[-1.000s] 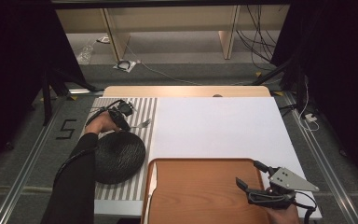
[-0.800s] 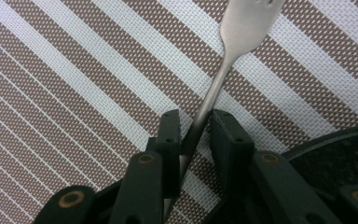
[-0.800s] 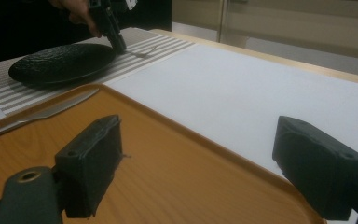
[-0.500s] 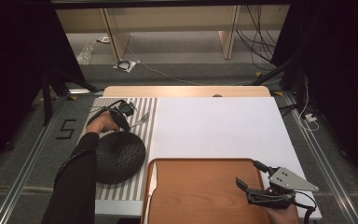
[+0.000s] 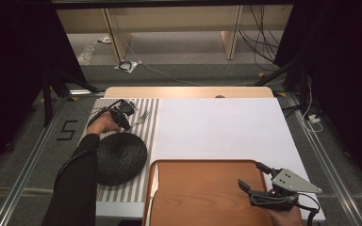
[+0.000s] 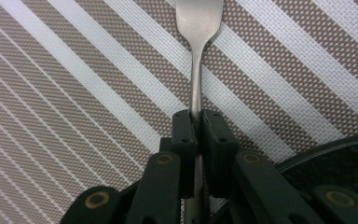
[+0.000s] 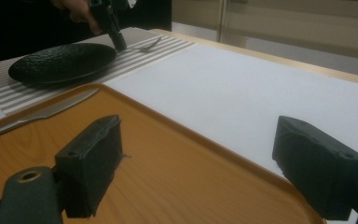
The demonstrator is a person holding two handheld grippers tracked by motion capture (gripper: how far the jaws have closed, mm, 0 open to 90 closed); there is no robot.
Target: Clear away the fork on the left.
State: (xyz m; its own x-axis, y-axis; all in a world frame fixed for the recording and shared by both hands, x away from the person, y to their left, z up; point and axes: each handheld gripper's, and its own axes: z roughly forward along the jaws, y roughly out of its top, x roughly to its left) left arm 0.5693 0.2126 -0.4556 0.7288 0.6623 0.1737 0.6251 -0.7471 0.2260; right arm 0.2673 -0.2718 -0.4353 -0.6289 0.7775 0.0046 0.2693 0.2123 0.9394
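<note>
1. The left gripper (image 5: pixel 122 118) is closed tight on the thin handle of a fork (image 6: pixel 196 70). The fork lies on the striped mat (image 5: pixel 104 107) at the far left of the table, just past the black plate (image 5: pixel 119 157).

2. The right gripper (image 5: pixel 257 181) is wide open w/ nothing in it. It hangs over the right side of the wooden tray (image 5: pixel 202 193), well apart from the fork.

3. Slip risk: the jaws pinch only a skinny bit of the handle, and the metal looks smooth. If the hand lifts fast, the fork may tip, head down, or slide out.

4. Bump risk: the plate sits just beside the left gripper; its rim shows at the bottom right in the left gripper view. If the hand swings back low, the fork or gripper may knock the plate & push it.

5. Snag risk: the fork head rests on the mat. If it gets dragged, not lifted, the tines may catch the weave & pull the mat out of place.

6. A knife (image 7: pixel 42 113) lies along the left edge of the tray. If the fork goes down near there w/o care, it may hit the knife & make it skid.

7. Best guess: lift slow, straight up, then move.
</note>
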